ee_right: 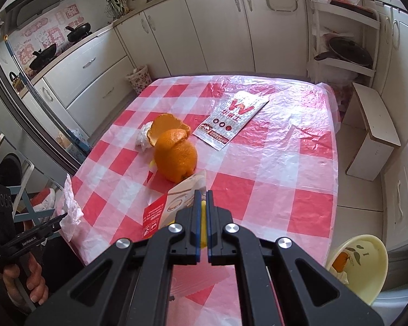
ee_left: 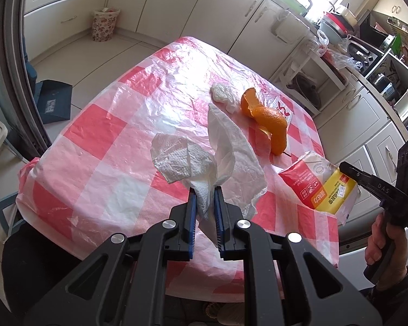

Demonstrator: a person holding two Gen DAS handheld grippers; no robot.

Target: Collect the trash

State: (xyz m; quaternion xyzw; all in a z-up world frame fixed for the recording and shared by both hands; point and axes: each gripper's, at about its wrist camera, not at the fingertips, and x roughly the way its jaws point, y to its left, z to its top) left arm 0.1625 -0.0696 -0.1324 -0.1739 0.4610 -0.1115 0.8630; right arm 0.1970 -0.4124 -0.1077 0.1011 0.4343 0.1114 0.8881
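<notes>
My left gripper [ee_left: 204, 190] is clamped on a bunch of white paper towel [ee_left: 212, 152]; most of the sheet fans out loose above the pads, over the checked tablecloth [ee_left: 100, 135]. My right gripper [ee_right: 202, 193] is shut tight on the edge of a red and yellow wrapper [ee_right: 160, 212], which hangs from the jaws near the table's front edge; only a thin strip of it sits between the pads. Still lying on the cloth are the orange peel [ee_right: 175, 152], a small white wad [ee_right: 143, 137] touching it, and a flat printed packet [ee_right: 231, 116] further back. The pale yellow bin [ee_right: 367, 266] waits below the table corner on my right, with peel already in it.

The risks, as I judge them: the wrapper is slick and held by its rim, so a quick swing could slip it free onto the floor; the trailing towel could brush the peel and drag it off; and both loads are light and floppy, so either may catch on the bin's rim rather than drop inside.
</notes>
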